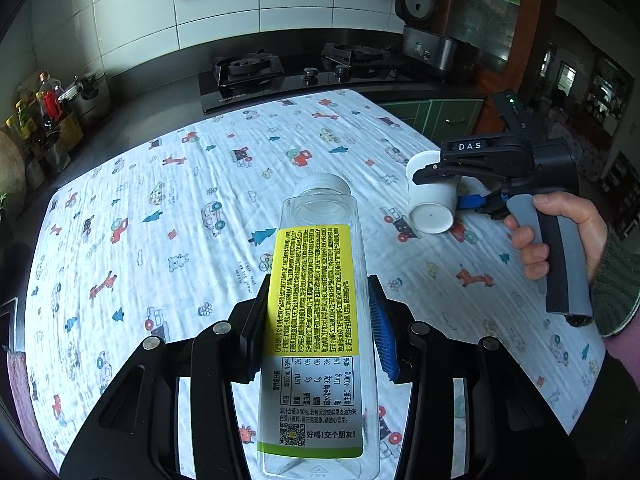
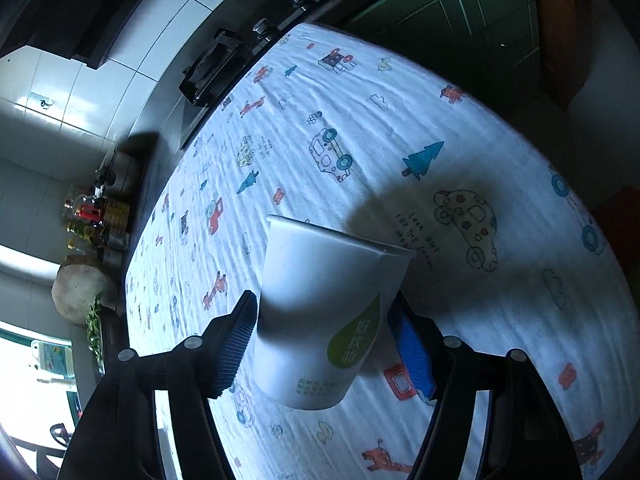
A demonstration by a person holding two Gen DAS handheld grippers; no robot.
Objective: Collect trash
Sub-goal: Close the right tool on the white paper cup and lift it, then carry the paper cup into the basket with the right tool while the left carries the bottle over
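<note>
A clear, empty plastic bottle [image 1: 312,240] with a yellow label and white cap sticks out forward from my left gripper [image 1: 319,284], whose pads are shut on its sides above the table. At the right of the left wrist view, a hand [image 1: 560,232] holds my right gripper [image 1: 434,184]. It is shut on a white paper cup [image 1: 430,216] that is tilted, base toward the camera. In the right wrist view the cup [image 2: 312,340], with a green mark, sits between both pads of the right gripper [image 2: 323,300]. It hangs above the cloth and throws a shadow on it.
A white tablecloth [image 1: 200,200] printed with cars, trees and giraffes covers the table. Behind it a dark counter carries a gas stove [image 1: 296,68] and a rice cooker [image 1: 436,40]. Condiment bottles [image 1: 44,120] crowd the far left. Green cabinets [image 1: 440,116] stand at the right.
</note>
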